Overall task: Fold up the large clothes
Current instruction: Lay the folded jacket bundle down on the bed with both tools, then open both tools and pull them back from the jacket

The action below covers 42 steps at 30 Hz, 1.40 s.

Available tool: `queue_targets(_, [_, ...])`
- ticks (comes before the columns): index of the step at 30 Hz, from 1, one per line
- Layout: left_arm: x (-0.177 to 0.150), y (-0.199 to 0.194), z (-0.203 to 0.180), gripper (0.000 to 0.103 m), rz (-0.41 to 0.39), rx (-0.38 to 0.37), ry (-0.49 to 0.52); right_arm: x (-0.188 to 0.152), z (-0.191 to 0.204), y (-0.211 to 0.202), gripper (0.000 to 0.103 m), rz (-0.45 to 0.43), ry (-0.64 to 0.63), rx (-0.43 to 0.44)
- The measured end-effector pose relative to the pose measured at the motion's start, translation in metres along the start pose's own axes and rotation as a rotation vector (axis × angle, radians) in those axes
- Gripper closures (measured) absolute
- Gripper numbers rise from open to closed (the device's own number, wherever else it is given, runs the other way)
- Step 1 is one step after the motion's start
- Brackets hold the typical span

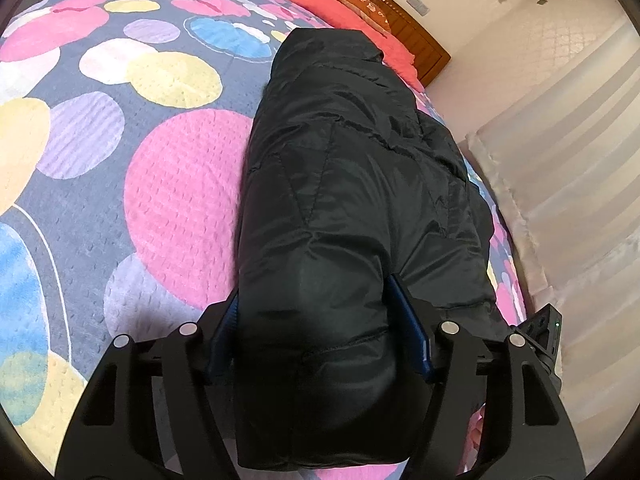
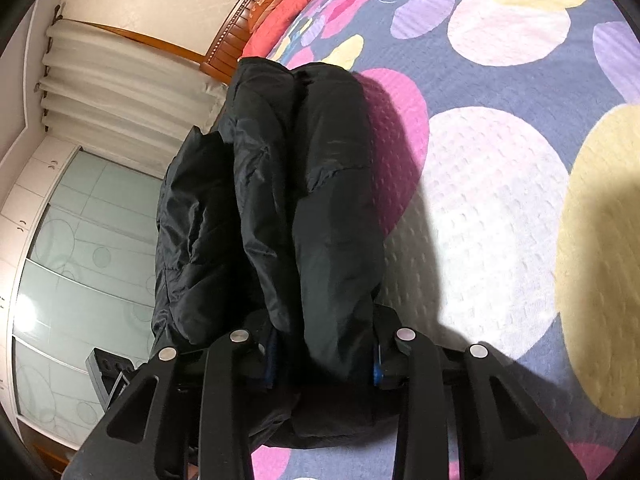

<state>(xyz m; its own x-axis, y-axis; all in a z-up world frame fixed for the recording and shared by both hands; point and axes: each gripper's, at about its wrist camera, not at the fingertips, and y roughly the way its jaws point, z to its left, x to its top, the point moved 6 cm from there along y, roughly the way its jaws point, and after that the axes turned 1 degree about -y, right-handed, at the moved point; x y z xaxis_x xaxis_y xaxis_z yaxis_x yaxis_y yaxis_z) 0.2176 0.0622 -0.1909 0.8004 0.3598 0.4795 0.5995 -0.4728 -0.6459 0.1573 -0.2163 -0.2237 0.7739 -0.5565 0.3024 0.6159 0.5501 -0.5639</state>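
Note:
A black puffy jacket (image 1: 344, 160) lies folded into a long thick bundle on the bed, running away from me toward the headboard. My left gripper (image 1: 316, 304) straddles its near end, and both blue pads (image 1: 404, 320) press into the padded fabric. In the right wrist view the same jacket (image 2: 280, 200) shows as stacked rolls near the bed's edge. My right gripper (image 2: 324, 344) is shut on the near end of one roll, whose fabric bulges between the fingers. Part of the other gripper's body (image 1: 544, 332) shows at the jacket's right side.
The bed is covered by a grey blanket with large coloured circles (image 1: 120, 140). A red quilt (image 1: 344, 8) and a wooden headboard (image 1: 404, 28) lie at the far end. Pale curtains (image 1: 560, 160) hang beside the bed's edge, with a frosted-glass wardrobe (image 2: 80, 260) beyond.

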Motion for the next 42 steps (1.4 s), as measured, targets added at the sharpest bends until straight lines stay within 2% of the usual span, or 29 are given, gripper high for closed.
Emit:
queue_targets(8, [-0.001,0.000,0.001,0.034,-0.001,-0.007,-0.003,0.000,-0.004,-0.002,0.068,-0.008,0.012,0.019])
queue_targets(12, [-0.001,-0.002,0.002,0.028,0.001,-0.016,-0.011,0.000,0.000,-0.002,0.059,-0.024,0.026,0.021])
queue_targets(14, [-0.002,-0.007,0.003,0.023,-0.008,-0.002,-0.009,-0.002,-0.001,-0.006,0.054,-0.028,0.039,0.021])
queue_targets(20, [-0.007,-0.028,-0.004,0.019,-0.055,0.083,0.050,-0.009,-0.007,-0.029,0.043,-0.053,0.072,0.002])
queue_targets(21, [-0.008,-0.032,-0.006,0.018,-0.062,0.097,0.059,-0.012,-0.008,-0.036,0.039,-0.061,0.075,-0.023])
queue_targets(26, [-0.020,-0.060,-0.017,0.015,-0.131,0.225,0.154,-0.025,-0.002,-0.060,0.038,-0.096,0.030,-0.118])
queue_targets(31, [-0.033,-0.086,-0.030,0.011,-0.195,0.326,0.247,-0.043,0.011,-0.084,0.038,-0.134,-0.086,-0.267])
queue_targets(33, [-0.038,-0.095,-0.037,0.010,-0.211,0.343,0.256,-0.050,0.018,-0.091,0.034,-0.146,-0.134,-0.323])
queue_targets(38, [-0.049,-0.116,-0.051,0.010,-0.252,0.375,0.292,-0.066,0.048,-0.110,0.031,-0.204,-0.291,-0.462])
queue_targets(42, [-0.054,-0.128,-0.061,0.009,-0.279,0.412,0.329,-0.074,0.078,-0.121,0.027,-0.256,-0.394,-0.521])
